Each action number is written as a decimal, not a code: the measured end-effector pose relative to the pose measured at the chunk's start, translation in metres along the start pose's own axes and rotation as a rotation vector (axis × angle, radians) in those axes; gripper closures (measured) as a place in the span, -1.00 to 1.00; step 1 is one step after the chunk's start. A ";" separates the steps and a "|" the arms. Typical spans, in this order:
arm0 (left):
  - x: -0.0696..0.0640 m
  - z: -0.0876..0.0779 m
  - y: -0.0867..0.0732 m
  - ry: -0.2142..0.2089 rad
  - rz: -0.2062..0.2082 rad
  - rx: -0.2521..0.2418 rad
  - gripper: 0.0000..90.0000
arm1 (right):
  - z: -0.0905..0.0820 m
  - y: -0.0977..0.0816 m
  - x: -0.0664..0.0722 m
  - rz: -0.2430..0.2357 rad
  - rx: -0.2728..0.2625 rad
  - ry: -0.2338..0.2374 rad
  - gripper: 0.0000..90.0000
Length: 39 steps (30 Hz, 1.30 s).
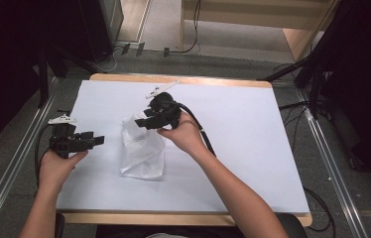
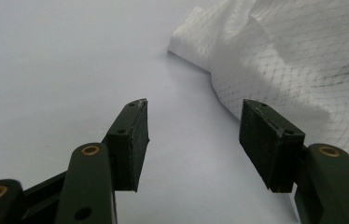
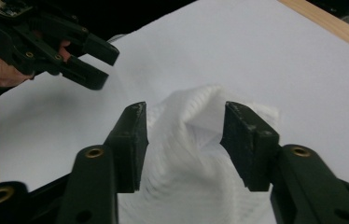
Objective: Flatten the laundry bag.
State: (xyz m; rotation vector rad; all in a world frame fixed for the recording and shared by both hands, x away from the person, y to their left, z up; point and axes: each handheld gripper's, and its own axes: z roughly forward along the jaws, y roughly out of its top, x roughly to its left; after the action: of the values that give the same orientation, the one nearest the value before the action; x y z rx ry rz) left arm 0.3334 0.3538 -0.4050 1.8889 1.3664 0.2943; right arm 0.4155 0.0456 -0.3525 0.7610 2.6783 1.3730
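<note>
Lengthwise, cloth (image 1: 143,151) toward person (seemingly peaked far end)

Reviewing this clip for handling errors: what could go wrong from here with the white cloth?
The cloth lies crumpled, its raised end between the open right gripper jaws, so closing now may pinch several layers. The left gripper is open beside the cloth edge, over bare white sheet; closing there would likely miss it.

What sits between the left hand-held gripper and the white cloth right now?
Nothing visible. The left hand-held gripper is open, with bare white table cover between it and the white cloth.
</note>
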 end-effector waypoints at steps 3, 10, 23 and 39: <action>0.000 -0.001 -0.001 0.005 0.007 0.002 -0.04 | -0.008 -0.020 -0.014 0.023 0.016 -0.034 0.37; -0.002 -0.003 -0.004 0.009 0.011 0.002 -0.05 | -0.014 -0.061 -0.031 0.084 0.028 -0.050 0.60; -0.007 -0.002 -0.003 -0.006 0.030 0.001 -0.05 | 0.011 -0.111 -0.013 0.122 0.135 -0.045 0.39; -0.008 0.001 -0.002 -0.016 0.023 0.002 -0.05 | 0.037 -0.118 0.002 0.043 0.148 -0.113 1.00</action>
State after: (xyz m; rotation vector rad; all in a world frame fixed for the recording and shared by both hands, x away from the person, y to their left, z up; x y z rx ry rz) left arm 0.3293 0.3468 -0.4054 1.9061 1.3356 0.2883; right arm 0.3749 0.0162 -0.4656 0.8855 2.7121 1.1131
